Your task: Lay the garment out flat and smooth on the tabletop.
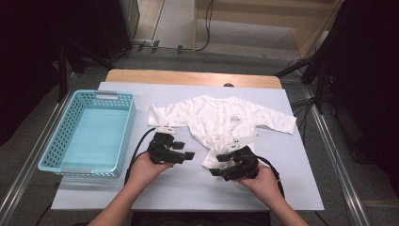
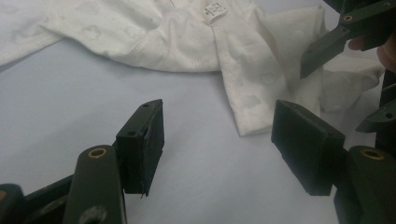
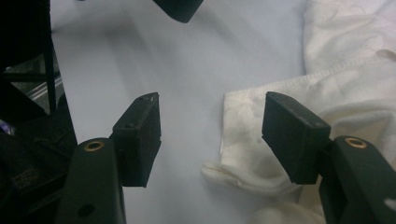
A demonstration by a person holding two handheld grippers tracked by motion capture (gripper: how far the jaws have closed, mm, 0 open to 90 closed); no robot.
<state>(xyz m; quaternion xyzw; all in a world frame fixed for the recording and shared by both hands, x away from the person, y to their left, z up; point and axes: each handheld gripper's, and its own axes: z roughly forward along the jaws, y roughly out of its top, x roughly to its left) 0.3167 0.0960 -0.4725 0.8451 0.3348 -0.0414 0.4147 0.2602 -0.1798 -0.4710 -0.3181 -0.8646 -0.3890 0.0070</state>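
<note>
Jaws of our right gripper (image 1: 221, 165) and left gripper (image 1: 186, 150) stand spread beside the white baby bodysuit (image 1: 221, 117), probably to fold its hem.

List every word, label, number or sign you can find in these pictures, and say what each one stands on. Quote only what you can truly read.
Small grey print on the chest of the white baby garment: too small to read.
Sewn-in tag at the garment's lower opening, left gripper view: printed, but too blurred to read.
Turquoise basket, table sheet, both tongs: no writing visible.
So nothing can be quoted.
</note>
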